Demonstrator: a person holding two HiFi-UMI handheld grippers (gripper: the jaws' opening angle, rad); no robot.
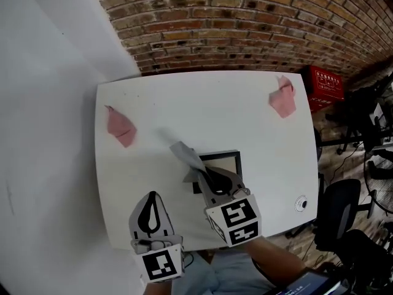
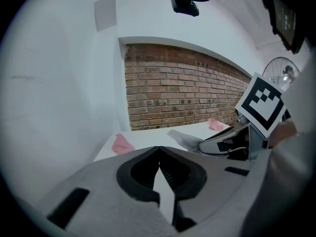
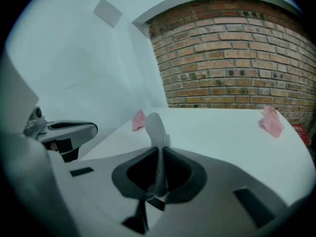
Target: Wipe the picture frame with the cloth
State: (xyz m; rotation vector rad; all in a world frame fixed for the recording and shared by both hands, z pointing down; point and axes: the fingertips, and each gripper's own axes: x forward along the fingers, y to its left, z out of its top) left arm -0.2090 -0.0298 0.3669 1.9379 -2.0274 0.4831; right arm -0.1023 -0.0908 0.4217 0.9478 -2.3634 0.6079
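The white table (image 1: 258, 109) stands against a brick wall (image 1: 245, 23), and the black picture frame (image 1: 230, 155) lies flat on it toward the near edge. The right gripper (image 1: 206, 171) hangs over the frame's left half, its jaws clenched on the grey cloth (image 1: 187, 154). The cloth's free end trails from the frame's far left corner out over bare tabletop; whether it presses on the frame cannot be told. In the right gripper view the cloth (image 3: 155, 127) stands pinched between the jaw tips. The left gripper (image 1: 151, 196) sits left of the frame and nearer the person, jaws closed together on nothing. One pink rag (image 1: 120, 126) lies well left of the frame, another (image 1: 283, 97) beyond it to the right.
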